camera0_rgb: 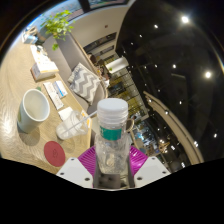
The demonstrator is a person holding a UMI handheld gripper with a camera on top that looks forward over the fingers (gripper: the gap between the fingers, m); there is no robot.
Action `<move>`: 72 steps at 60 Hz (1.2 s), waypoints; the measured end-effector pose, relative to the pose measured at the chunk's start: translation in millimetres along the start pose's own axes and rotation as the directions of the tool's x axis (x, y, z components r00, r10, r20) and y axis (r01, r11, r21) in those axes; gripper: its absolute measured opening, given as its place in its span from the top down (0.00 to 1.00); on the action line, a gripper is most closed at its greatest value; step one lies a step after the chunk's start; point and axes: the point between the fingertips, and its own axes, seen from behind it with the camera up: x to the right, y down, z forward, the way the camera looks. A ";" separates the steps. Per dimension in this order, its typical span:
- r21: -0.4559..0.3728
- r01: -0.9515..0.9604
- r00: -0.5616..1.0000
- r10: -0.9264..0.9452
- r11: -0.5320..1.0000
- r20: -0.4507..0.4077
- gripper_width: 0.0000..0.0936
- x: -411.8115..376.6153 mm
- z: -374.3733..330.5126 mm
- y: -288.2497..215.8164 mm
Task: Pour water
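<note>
Things on the wooden table (30, 75) come first, over on the left. A big pale green cup (33, 108) stands there. Nearer, just left of the fingers, lies a small round red coaster (54, 153). Between the cup and the bottle sits a small white thing (72, 127) with a crumpled look; I cannot tell what it is. Farther off on the table lie a flat white tray (55, 91) and a pillow with zigzag stripes (87, 82). At the far end stands a green plant (57, 25) in a pot.

In the middle is the bottle (111, 140). It is clear plastic with a white cap and a green band under the cap. It stands up straight between the two fingers of the gripper (112, 165). The pink pads (88, 160) press on it from both sides, so the gripper is closed tight on the bottle and holds it. The bottle hides what is right behind it.

To the right the room looks tipped over. A dark shiny ceiling (170, 60) with small round lights fills that side. A pale curved edge (165, 112) runs below it. Far back, between the table and the dark part, are what look like shelves (110, 60) and furniture, too small to make out.
</note>
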 end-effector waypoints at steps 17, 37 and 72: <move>-0.056 0.644 0.751 -0.644 0.763 -0.142 0.56 -36.5 0.7 -65.1; -0.080 0.753 0.646 -0.756 0.654 -0.106 0.56 -42.1 -8.6 -73.5; -0.194 -0.626 0.674 0.649 0.755 0.351 0.56 -73.3 -14.5 -48.7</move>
